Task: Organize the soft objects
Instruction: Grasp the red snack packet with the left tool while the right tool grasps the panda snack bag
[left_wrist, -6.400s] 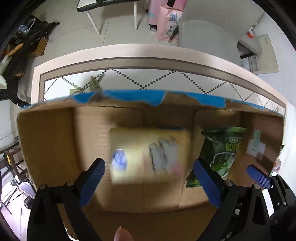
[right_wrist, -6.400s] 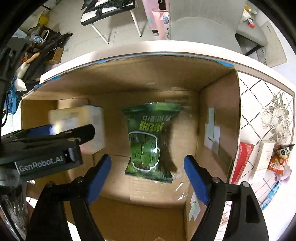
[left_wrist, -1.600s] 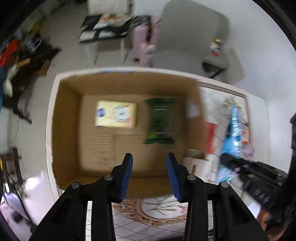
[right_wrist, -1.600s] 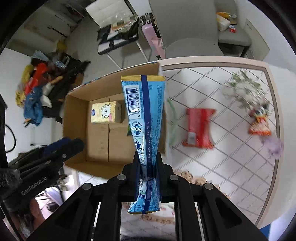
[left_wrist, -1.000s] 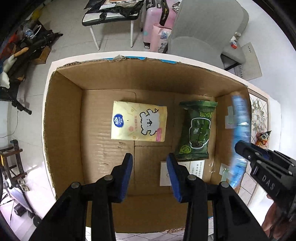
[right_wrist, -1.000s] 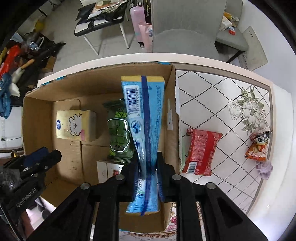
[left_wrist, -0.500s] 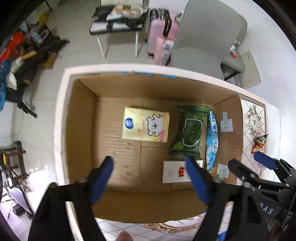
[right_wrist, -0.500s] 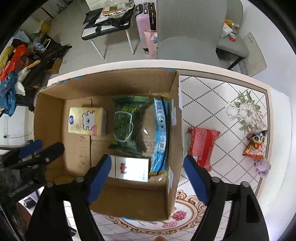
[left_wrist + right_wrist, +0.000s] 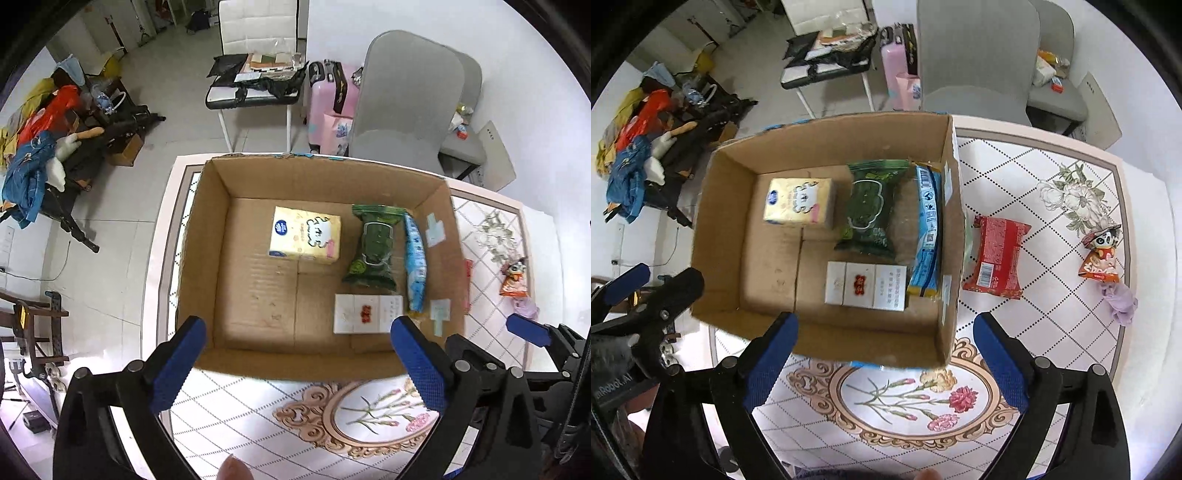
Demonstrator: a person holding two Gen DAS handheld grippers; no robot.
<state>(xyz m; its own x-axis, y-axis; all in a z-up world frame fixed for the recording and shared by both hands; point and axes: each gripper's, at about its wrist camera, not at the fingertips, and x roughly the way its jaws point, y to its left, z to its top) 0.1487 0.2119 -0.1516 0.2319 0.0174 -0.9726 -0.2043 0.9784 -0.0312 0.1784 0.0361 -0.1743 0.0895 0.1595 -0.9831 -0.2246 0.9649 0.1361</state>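
Between picks: both my left gripper (image 9: 295, 363) and right gripper (image 9: 886, 356) gape wide, empty, above the cardboard box (image 9: 820, 332); next, the red packet (image 9: 996, 256) just right of it.

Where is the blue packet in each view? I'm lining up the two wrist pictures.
Left wrist: blue packet right of centre, inside the box along its right wall, beside the green packet.
Right wrist: blue packet just above centre, against the same wall of the box.
Shared landmark: the green packet directly left of it in both.
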